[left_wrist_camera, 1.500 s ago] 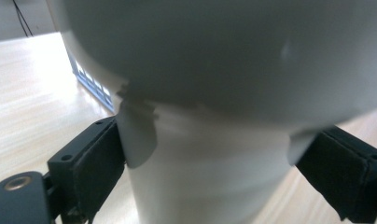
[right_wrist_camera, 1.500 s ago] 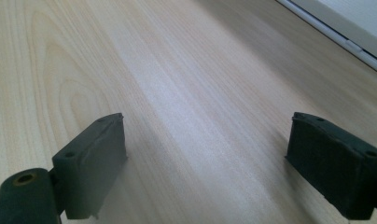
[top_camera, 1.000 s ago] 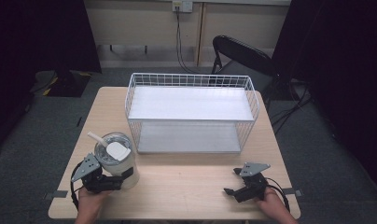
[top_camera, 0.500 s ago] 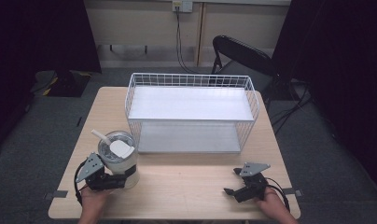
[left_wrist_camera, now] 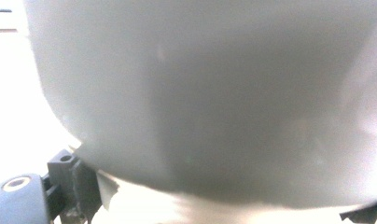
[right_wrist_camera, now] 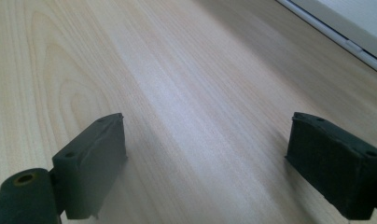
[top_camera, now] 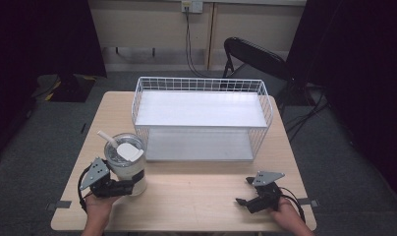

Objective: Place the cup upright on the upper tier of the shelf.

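Two tongs sit at the near edge of the wooden tabletop (top_camera: 196, 196), one in each of the person's hands. The left tongs (top_camera: 119, 187) are at the near left, pressed against the lower part of a white tumbler (top_camera: 127, 167) that stands upright on the tabletop with a lid and a pale straw (top_camera: 107, 138) leaning to the far left. In the left gripper view the tumbler's blurred grey-white wall (left_wrist_camera: 210, 93) crowds the picture; one black jaw shows at the bottom left corner and only a sliver of the other at the bottom right, both at the cup's sides, so the tongs appear clenched around the tumbler, though the contact itself is cut off and blurred. The left hand (top_camera: 99, 206) is partly cut by the bottom edge of the high view.

The right tongs (top_camera: 243, 191) rest low at the near right, well apart from the tumbler, held by the right hand (top_camera: 285, 216). In the right gripper view their jaws stand wide, released, with bare wood grain between them (right_wrist_camera: 205, 135) and a pale strip, the basket's base, at the far right corner.

A white wire basket (top_camera: 202, 118) occupies the far middle of the tabletop, just beyond the tumbler. A dark folding chair (top_camera: 255, 56) stands behind the table, half lost in shadow.
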{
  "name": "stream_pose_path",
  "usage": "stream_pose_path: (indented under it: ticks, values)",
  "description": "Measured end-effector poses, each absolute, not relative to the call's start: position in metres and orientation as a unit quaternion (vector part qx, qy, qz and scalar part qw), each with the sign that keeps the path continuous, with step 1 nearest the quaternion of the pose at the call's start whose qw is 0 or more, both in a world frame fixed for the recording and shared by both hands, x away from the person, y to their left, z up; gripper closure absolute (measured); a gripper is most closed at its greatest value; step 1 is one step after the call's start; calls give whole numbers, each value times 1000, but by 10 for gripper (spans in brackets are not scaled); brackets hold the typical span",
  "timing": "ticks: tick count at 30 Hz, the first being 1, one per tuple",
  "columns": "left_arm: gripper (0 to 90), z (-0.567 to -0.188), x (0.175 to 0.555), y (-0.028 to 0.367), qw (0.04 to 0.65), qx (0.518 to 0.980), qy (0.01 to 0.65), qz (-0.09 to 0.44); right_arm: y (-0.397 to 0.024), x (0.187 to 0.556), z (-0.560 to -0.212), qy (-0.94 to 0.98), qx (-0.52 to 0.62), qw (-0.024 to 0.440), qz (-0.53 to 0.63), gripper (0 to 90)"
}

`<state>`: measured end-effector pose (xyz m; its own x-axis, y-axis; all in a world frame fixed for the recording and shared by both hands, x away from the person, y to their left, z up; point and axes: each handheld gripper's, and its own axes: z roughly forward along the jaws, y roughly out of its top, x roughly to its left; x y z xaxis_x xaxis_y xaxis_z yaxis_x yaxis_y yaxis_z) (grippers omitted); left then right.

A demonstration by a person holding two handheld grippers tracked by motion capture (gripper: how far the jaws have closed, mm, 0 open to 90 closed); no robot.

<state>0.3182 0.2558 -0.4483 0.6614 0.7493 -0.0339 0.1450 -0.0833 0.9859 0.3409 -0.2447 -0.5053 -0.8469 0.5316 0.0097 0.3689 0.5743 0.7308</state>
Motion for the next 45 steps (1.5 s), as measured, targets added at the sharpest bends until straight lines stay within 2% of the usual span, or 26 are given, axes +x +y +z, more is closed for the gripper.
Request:
stream_pose_path:
  ticks: [7, 45]
  values:
    - [94, -433, 326, 248, 611, 676, 330, 248, -245, 341, -505, 881, 256, 106, 384, 110]
    - [96, -363, 363, 204, 614, 686, 323, 218, -245, 341, -505, 881, 256, 106, 384, 110]
